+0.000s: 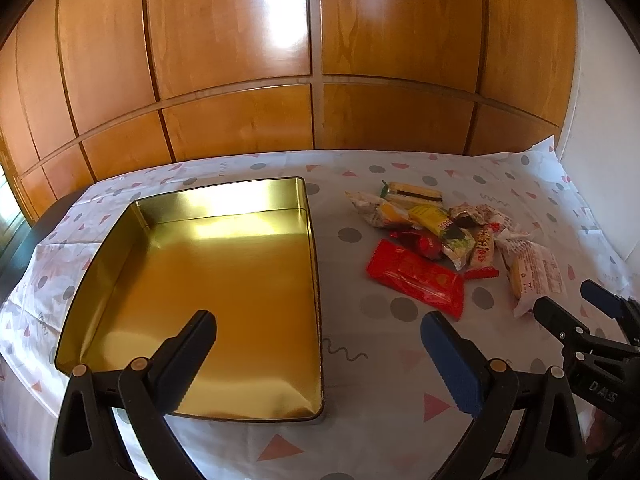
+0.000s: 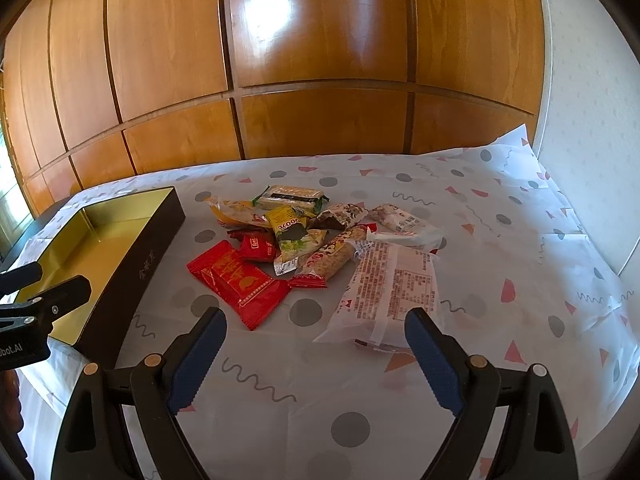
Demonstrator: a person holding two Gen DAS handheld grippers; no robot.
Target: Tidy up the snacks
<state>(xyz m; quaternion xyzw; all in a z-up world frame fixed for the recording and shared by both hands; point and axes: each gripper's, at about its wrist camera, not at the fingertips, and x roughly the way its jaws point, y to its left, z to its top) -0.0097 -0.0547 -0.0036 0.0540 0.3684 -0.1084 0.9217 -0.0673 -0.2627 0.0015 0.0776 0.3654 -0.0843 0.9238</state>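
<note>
While hidden leftward, tin's (image 2: 132, 264) dark lettered wall shows.

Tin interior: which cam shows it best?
Left wrist. It looks down into the open tin, so the whole gold floor shows, empty. Right wrist sees the tin from the side: mostly its dark outer wall and a strip of floor.

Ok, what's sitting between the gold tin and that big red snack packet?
Nothing: in the left wrist view only bare patterned tablecloth separates the gold tin from the red snack packet.
</note>
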